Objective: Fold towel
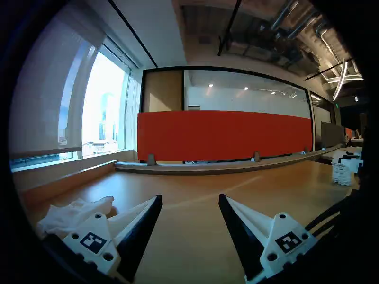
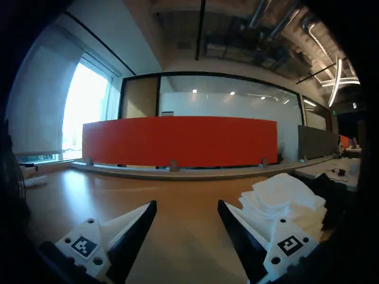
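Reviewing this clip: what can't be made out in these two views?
Left gripper view: crumpled white cloth, near part hidden behind the left tongs.
Left gripper view: distant white stack, small, cut off by the right edge.
Right gripper view: pile of folded white towels, lower part behind the right tongs; count unclear.
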